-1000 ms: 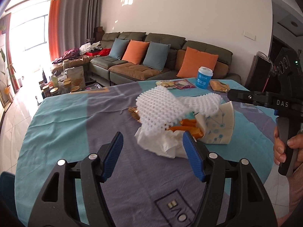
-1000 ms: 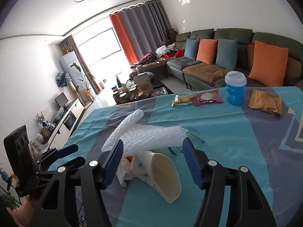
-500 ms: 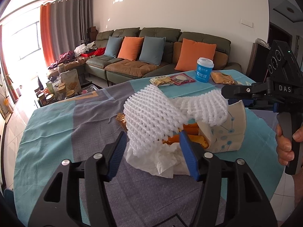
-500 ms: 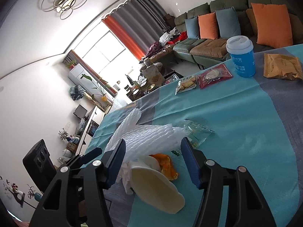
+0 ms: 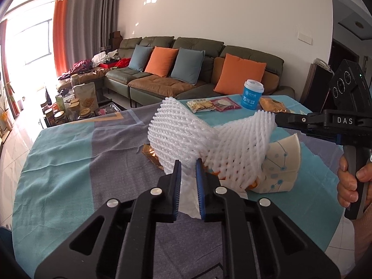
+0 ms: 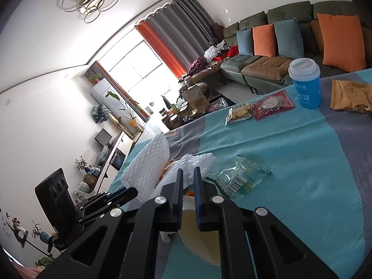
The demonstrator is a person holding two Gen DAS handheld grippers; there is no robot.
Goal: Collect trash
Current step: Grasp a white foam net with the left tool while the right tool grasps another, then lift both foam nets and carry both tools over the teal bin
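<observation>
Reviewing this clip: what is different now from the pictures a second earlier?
Both grippers moved in on the trash pile and their jaws have just been closing. The left gripper now pinches one white foam net; the right gripper pinches the other foam net, and both nets are pulled up. The paper cup, blue cup and snack packets stayed put.

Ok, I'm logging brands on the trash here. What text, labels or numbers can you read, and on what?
"DAS": on the black body of the right claw.
"10年": on the blue cup; the smaller print beneath is blurred.
Cracker packet: print too small to read.
Clear wrapper: barcode, digits unreadable.
</observation>
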